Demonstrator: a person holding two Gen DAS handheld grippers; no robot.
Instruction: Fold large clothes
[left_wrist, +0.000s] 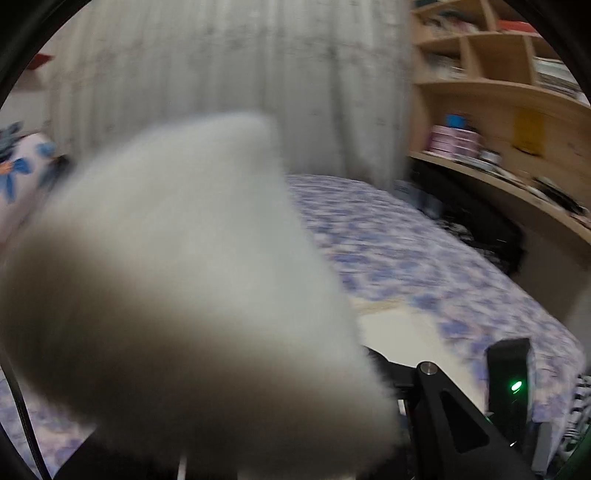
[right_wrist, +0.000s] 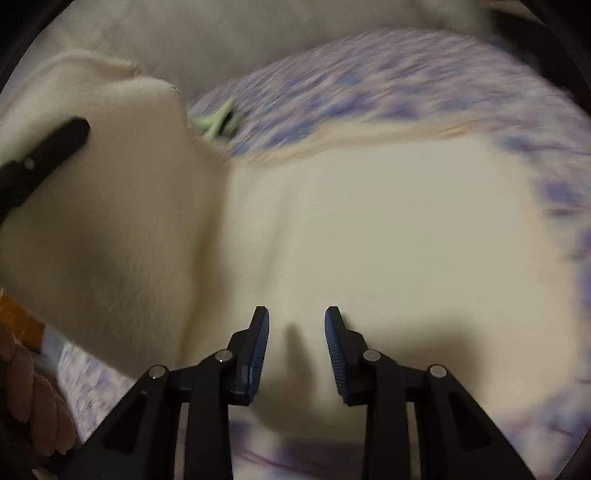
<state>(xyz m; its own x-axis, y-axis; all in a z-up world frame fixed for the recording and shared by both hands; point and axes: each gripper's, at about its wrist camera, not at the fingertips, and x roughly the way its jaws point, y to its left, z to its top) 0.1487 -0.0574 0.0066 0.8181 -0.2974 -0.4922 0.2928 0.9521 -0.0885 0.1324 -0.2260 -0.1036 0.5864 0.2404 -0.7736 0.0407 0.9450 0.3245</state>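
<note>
right, the cream garment (right_wrist: 332, 221) lies spread over the bed (right_wrist: 369, 74), which wears a blue-and-lilac flowered sheet. its far hem runs from nine o'clock across to two o'clock in the right wrist view, with a band of bare sheet beyond it and down the three o'clock side, so open room sits there. one flap of the garment is raised at nine to ten o'clock, a stitched edge showing along its top, and the left gripper (right_wrist: 48, 147) pokes out against it as a dark finger. in the left wrist view that same cloth (left_wrist: 177, 277) fills the lens from the centre to eight o'clock, blurred, hiding the fingertips; the fingers look pinched on the fabric. the right gripper (right_wrist: 297, 332) hangs low at six o'clock, blue pads (right_wrist: 258, 354) parted with a clear gap, over the garment and gripping nothing. a hand (right_wrist: 33, 402) shows at eight o'clock. around the room: a pale curtain (left_wrist: 221, 74) at twelve o'clock, wooden shelves (left_wrist: 498, 92) with books at two o'clock, a flowered pillow (left_wrist: 22, 173) at nine.
</note>
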